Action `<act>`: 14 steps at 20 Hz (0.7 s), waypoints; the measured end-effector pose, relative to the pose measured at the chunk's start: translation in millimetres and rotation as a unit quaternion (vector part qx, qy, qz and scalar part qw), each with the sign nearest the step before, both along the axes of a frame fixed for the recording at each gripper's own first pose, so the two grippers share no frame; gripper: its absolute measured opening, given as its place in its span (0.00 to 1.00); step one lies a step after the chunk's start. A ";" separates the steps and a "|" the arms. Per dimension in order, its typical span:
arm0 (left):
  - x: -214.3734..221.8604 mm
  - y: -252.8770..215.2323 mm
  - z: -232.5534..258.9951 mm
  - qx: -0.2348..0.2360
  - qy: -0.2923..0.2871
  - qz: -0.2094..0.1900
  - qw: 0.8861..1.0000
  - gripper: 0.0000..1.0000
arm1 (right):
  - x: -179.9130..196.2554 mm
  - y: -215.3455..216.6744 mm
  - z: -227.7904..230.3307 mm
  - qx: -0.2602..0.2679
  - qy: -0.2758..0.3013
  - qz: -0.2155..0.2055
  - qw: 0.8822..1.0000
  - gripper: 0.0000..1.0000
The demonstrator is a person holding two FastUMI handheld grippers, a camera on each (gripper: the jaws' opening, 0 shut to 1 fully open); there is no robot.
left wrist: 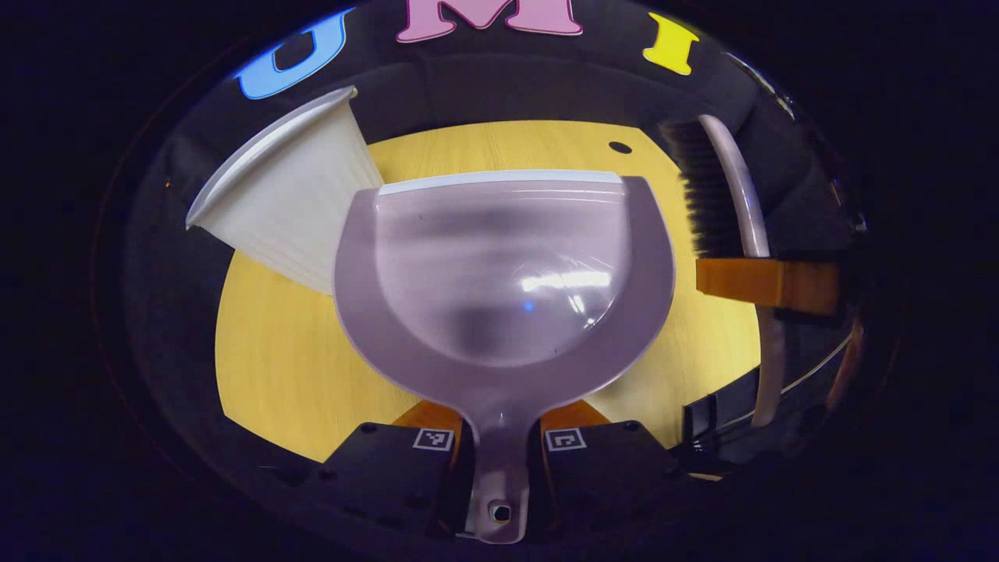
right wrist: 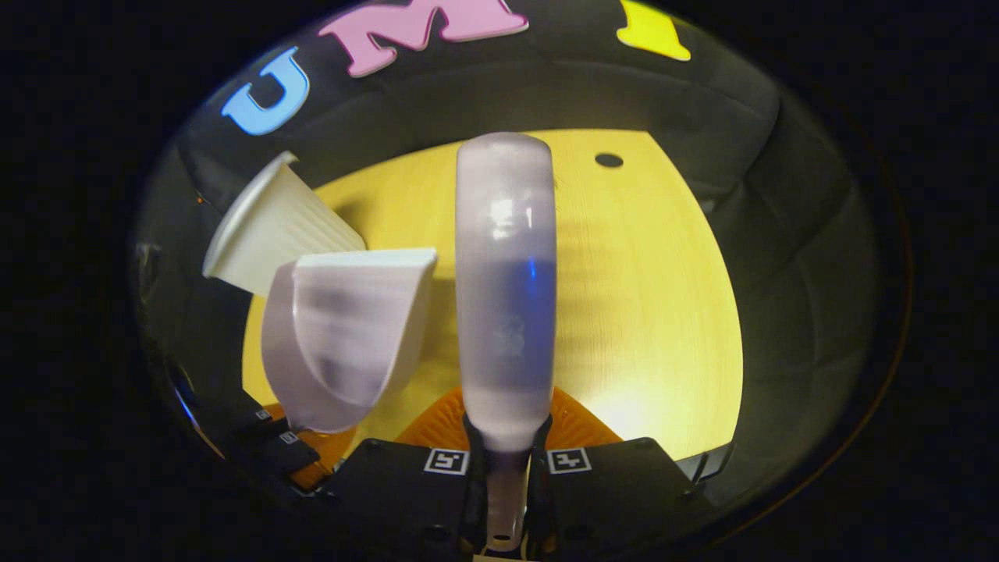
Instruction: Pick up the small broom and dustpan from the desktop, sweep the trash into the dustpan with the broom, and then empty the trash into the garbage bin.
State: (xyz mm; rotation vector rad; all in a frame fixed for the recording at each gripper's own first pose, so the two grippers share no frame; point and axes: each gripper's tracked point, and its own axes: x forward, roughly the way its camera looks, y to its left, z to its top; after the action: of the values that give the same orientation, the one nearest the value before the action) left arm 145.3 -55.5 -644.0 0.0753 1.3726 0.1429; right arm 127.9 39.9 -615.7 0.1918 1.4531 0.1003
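Observation:
My left gripper (left wrist: 499,417) is shut on the handle of the pale lilac dustpan (left wrist: 499,273), which is held above the wooden table (left wrist: 296,359) with its white lip pointing away. My right gripper (right wrist: 507,421) is shut on the handle of the small broom (right wrist: 506,281), whose pale back faces the camera. In the left gripper view the broom (left wrist: 718,187) stands upright at the right, its dark bristles facing the pan, with the right gripper (left wrist: 769,285) clamped around it. In the right gripper view the dustpan (right wrist: 343,336) hangs to the left of the broom, held by the left gripper (right wrist: 296,445).
A white ribbed garbage bin (left wrist: 289,195) stands at the table's far left, just beyond the dustpan's left side, its bin mouth (right wrist: 250,207) facing up and left. A small dark hole (left wrist: 620,147) marks the far side of the table. Black cloth walls surround the table.

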 end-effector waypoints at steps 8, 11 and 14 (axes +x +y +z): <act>14.9 6.1 -14.3 -0.018 0.073 0.043 0.996 0.27 | 5.2 1.9 -44.5 -0.048 0.121 0.023 0.991 0.23; 15.6 3.8 -5.2 -0.014 0.095 0.040 0.995 0.27 | 8.0 -1.9 -44.3 -0.061 0.146 0.029 0.987 0.22; 19.6 0.4 -0.5 -0.024 0.113 0.051 0.992 0.26 | 6.5 -5.6 -40.3 -0.073 0.163 0.044 0.983 0.22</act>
State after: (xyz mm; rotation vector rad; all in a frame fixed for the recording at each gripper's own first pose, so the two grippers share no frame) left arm 164.8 -55.1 -644.5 -0.0193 1.6065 0.1906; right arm 134.3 34.3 -656.0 0.0227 1.7889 0.0332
